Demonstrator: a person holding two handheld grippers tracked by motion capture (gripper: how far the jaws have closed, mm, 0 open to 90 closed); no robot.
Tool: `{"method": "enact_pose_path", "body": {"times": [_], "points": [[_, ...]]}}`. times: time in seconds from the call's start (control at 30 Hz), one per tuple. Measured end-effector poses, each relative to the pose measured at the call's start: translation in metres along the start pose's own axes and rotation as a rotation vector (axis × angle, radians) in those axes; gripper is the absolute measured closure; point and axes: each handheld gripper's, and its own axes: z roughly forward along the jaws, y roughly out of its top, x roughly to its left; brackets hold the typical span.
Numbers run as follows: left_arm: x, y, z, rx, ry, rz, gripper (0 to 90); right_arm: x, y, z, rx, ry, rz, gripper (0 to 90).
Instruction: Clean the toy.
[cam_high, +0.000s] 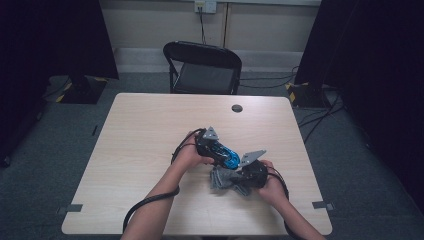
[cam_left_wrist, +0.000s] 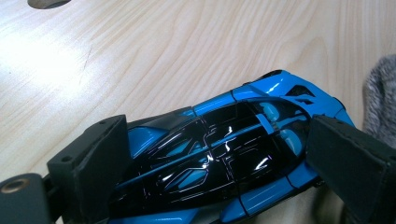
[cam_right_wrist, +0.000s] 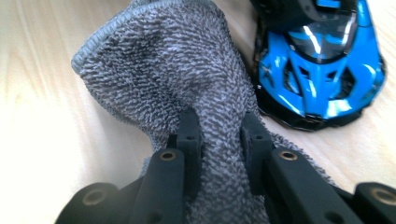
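Note:
A glossy blue and black toy car (cam_left_wrist: 224, 149) lies on the wooden table (cam_high: 150, 130), and my left gripper (cam_left_wrist: 219, 158) is shut on its sides, one black pad at each flank. In the high view the toy car (cam_high: 231, 159) sits near the table's middle under the left gripper (cam_high: 220, 152). My right gripper (cam_right_wrist: 218, 135) is shut on a bunched grey terry cloth (cam_right_wrist: 177, 74), which rises between its jaws right beside the toy car's (cam_right_wrist: 322, 65) blue end. In the high view the cloth (cam_high: 220, 179) lies just in front of the right gripper (cam_high: 239, 175).
A black folding chair (cam_high: 202, 67) stands beyond the far table edge. A round cable hole (cam_high: 237, 108) sits near the table's far side. Dark curtains hang at both sides, and cables run on the floor at the right.

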Motion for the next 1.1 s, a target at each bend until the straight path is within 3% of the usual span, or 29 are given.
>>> {"method": "enact_pose_path", "body": {"times": [0.3,0.6,1.1], "points": [[0.001,-0.001,0.000,-0.004,0.001,0.006,6.6,-0.009,-0.001,-0.004,0.021,-0.025,-0.005,74.4],[0.000,0.000,0.000,0.000,0.001,0.004,6.7,-0.019,-0.009,-0.010,0.018,-0.043,0.021,74.3],[0.001,0.000,0.000,0.001,0.000,0.005,6.7,-0.045,-0.023,-0.022,0.017,-0.081,0.106,74.1]]}}
